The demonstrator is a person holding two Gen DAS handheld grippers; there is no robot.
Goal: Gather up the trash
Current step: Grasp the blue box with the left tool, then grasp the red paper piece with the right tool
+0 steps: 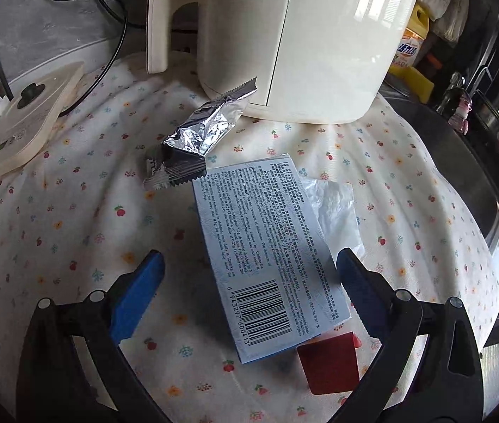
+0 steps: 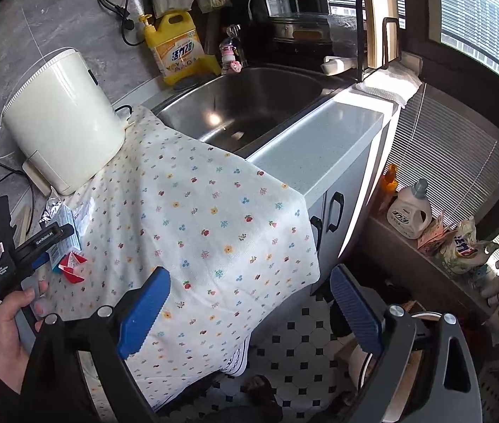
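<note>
floral cloth (image 1: pixel 73 211) covers the counter. left gripper (image 1: pixel 249 282) gapes wide, empty, straddling the blue box (image 1: pixel 267 246); foil wrapper (image 1: pixel 200 134) at 11 o'clock. pickup looks pending: next, squeeze shut. right gripper (image 2: pixel 249 303) open, holding nothing.

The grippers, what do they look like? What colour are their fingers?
Both look alike. The left gripper and right gripper each have a black frame with silver round bolts and two flat blue fingers with ridged edges. In the right wrist view the left one shows white lettering on its black body. A dark sleeve covers the wrist.
</note>
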